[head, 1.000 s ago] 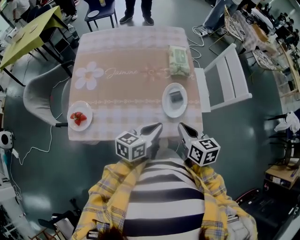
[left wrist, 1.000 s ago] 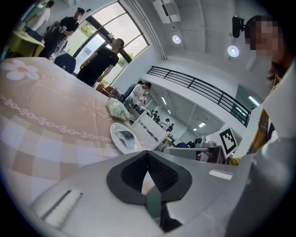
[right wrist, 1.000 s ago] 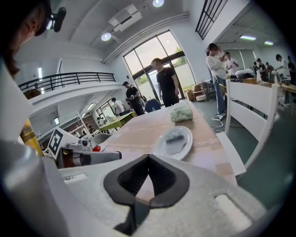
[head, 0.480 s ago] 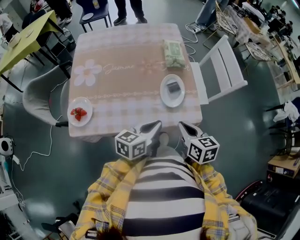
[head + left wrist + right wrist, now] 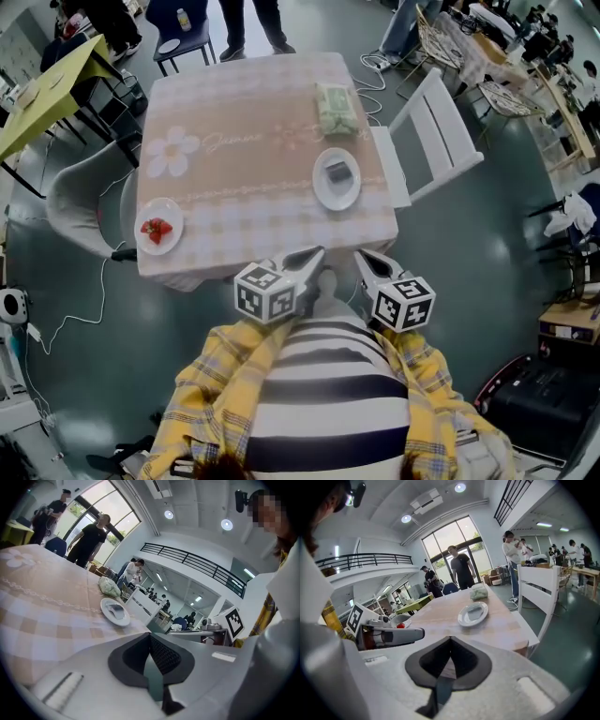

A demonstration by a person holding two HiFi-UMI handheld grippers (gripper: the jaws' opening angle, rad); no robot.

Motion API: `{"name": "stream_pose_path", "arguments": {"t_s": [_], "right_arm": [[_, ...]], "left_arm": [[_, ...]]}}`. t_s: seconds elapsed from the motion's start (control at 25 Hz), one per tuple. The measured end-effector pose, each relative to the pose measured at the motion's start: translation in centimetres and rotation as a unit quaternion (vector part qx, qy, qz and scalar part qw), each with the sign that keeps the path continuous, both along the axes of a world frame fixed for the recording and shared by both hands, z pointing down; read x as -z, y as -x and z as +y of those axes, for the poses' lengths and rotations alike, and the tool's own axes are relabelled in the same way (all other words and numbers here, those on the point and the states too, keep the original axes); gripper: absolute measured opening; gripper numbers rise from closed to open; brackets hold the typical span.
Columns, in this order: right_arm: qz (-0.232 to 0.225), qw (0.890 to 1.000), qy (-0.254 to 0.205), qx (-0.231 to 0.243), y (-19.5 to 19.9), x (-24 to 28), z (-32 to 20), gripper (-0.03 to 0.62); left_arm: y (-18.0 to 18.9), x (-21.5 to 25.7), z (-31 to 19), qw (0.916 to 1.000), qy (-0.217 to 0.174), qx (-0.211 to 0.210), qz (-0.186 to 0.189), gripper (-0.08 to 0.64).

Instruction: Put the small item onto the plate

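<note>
A white plate point(image 5: 336, 180) on the right side of the cloth-covered table point(image 5: 253, 141) holds a small dark item point(image 5: 338, 172). The plate point(image 5: 114, 612) also shows in the left gripper view, and the plate point(image 5: 472, 614) with the item point(image 5: 475, 611) in the right gripper view. A second plate point(image 5: 158, 228) near the table's left front corner carries red strawberries point(image 5: 157, 229). My left gripper point(image 5: 316, 255) and right gripper point(image 5: 362, 258) hang side by side off the table's front edge, close to my chest. Both are shut, with nothing between the jaws.
A green packet point(image 5: 335, 107) lies at the table's far right. A white chair point(image 5: 433, 141) stands against the right side, a grey chair point(image 5: 80, 202) at the left. People stand beyond the far edge. A yellow table point(image 5: 47, 89) is at the far left.
The table has slid up and shrunk a little in the head view, as I have drawn back from it. Both grippers stay shut in the same spot before my chest.
</note>
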State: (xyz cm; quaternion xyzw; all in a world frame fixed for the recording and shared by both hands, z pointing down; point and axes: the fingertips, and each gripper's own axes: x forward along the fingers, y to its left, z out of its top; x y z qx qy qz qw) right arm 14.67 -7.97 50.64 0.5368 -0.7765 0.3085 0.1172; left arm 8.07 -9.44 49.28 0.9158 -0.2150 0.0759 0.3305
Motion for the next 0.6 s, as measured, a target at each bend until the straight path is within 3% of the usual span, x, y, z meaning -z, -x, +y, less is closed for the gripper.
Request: {"name": "stream_pose_path", "arguments": {"t_s": [0.36, 0.6], "right_arm": [[0.004, 1.000, -0.008, -0.001, 0.0, 0.3, 0.5, -0.005], [0.019, 0.999, -0.032, 0.010, 0.1, 1.3, -0.6, -0.005]], "left_arm": [[0.5, 0.0, 0.1, 0.9999, 0.000, 0.015, -0.002, -0.002], [0.9, 0.7, -0.8, 0.9992, -0.021, 0.033, -0.006, -0.002]]}}
